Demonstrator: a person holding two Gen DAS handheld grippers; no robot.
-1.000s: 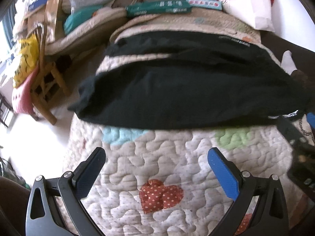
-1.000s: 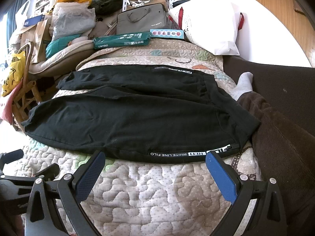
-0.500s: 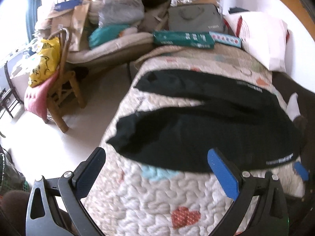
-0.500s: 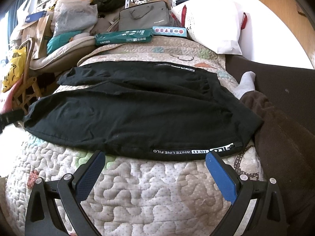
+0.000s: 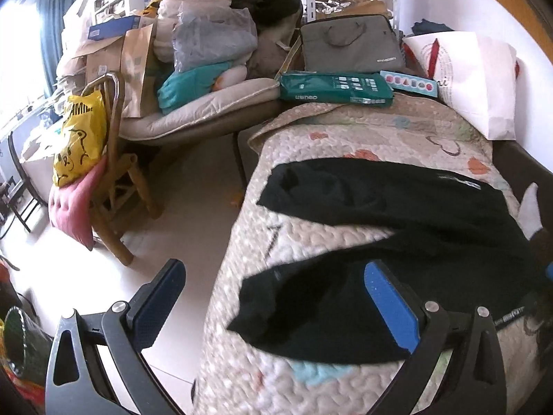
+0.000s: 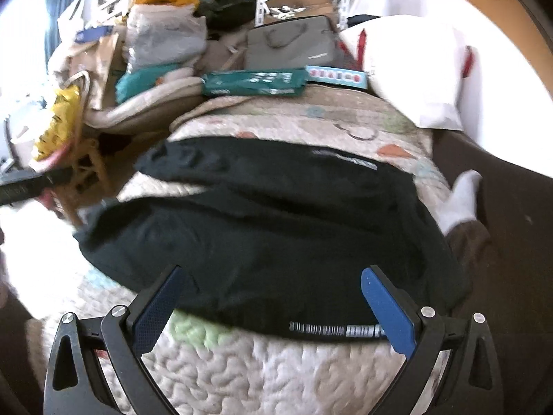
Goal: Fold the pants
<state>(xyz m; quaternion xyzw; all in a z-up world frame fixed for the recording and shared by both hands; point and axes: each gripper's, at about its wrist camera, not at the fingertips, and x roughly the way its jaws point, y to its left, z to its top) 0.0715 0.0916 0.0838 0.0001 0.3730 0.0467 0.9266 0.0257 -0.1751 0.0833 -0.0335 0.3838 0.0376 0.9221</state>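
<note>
Black pants lie flat, unfolded, on the quilt — left gripper and right gripper both gape wide, empty — folding apparently not yet begun.

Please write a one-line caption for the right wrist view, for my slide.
Open right hand-held gripper above black pants lying flat, unfolded, on a quilted bed cover.

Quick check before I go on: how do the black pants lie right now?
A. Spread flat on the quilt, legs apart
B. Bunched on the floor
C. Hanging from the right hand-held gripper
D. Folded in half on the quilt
A: the black pants lie spread on the quilt with a strip of quilt showing between the two legs, and neither hand-held gripper grips them.
</note>
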